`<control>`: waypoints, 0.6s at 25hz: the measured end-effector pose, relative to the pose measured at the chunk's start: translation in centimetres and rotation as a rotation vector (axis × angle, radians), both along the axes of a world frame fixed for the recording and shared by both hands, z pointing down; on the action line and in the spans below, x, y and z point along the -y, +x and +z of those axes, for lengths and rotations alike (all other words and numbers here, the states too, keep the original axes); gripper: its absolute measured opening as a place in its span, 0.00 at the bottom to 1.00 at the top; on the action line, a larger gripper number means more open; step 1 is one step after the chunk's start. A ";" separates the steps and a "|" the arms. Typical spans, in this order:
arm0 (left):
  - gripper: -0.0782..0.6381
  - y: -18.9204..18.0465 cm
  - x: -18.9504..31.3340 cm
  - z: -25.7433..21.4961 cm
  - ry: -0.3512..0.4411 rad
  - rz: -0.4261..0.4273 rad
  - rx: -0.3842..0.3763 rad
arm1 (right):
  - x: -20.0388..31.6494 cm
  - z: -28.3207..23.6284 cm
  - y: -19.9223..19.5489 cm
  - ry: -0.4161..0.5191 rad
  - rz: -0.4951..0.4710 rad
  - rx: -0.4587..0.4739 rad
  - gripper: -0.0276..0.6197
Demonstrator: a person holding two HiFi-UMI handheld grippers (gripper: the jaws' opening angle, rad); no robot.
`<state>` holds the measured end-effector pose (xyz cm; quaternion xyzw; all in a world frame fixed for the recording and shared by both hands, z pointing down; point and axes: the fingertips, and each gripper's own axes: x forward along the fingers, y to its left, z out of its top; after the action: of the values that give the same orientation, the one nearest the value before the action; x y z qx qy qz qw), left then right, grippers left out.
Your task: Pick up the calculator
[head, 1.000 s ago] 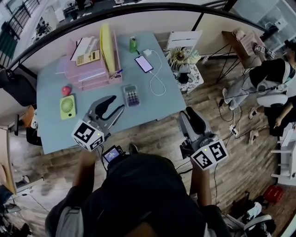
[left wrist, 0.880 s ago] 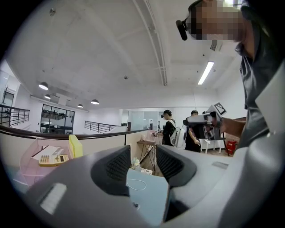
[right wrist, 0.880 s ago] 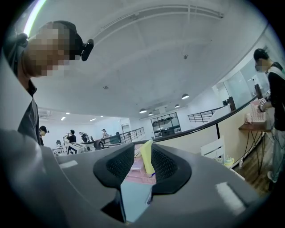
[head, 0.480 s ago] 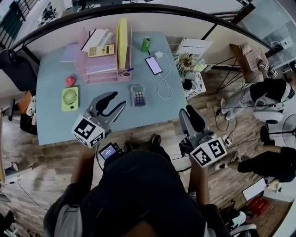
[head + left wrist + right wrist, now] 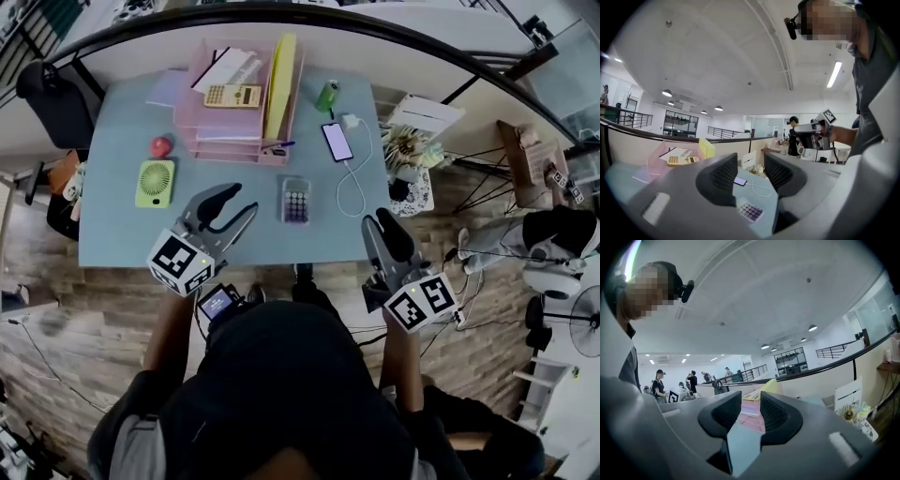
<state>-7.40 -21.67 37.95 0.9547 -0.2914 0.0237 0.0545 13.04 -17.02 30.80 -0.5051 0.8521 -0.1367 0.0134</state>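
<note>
A small grey calculator point(image 5: 295, 200) with purple keys lies flat near the front edge of the light-blue table point(image 5: 122, 234). My left gripper point(image 5: 242, 201) hovers over the table just left of it, open and holding nothing. In the left gripper view the calculator point(image 5: 751, 212) shows low between the open jaws of the left gripper point(image 5: 751, 171). My right gripper point(image 5: 375, 223) is held off the table's right front corner, open and empty. A second, yellow calculator point(image 5: 232, 95) rests on the pink trays point(image 5: 220, 131).
A phone point(image 5: 337, 142) on a white cable, a green bottle point(image 5: 326, 97), a green fan point(image 5: 156, 182) and a red ball point(image 5: 161, 146) share the table. A yellow folder point(image 5: 282, 86) stands in the trays. A white chair point(image 5: 424, 117) stands off the right edge.
The head view has swung, so the table now sits further right and lower in the picture. Both grippers stay open in much the same pose.
</note>
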 end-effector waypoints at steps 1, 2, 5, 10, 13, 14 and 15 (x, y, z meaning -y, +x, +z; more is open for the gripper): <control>0.38 0.1 0.3 0.3 -0.011 -0.011 0.004 | 0.7 0.3 0.1 -0.006 -0.012 0.004 0.21; 0.38 0.4 0.7 0.6 -0.020 -0.020 0.009 | 1.5 0.7 0.3 -0.014 -0.024 0.007 0.21; 0.38 1.4 1.8 1.6 -0.046 -0.041 0.029 | 3.6 1.7 0.8 -0.036 -0.063 0.017 0.21; 0.38 2.9 3.8 3.2 -0.092 -0.087 0.047 | 7.4 3.7 1.7 -0.082 -0.125 0.025 0.21; 0.38 3.5 4.8 4.2 -0.119 -0.110 0.056 | 9.4 5.0 1.6 -0.110 -0.162 0.029 0.21; 0.39 3.7 5.1 4.5 -0.127 -0.115 0.059 | 9.9 5.4 1.6 -0.119 -0.174 0.030 0.21; 0.39 3.9 5.3 4.9 -0.134 -0.120 0.063 | 10.4 5.9 1.5 -0.127 -0.185 0.031 0.21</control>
<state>-3.48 -26.99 42.85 0.9286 -0.3473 0.0698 0.1106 14.56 -27.42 36.69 -0.4218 0.8844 -0.1989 -0.0183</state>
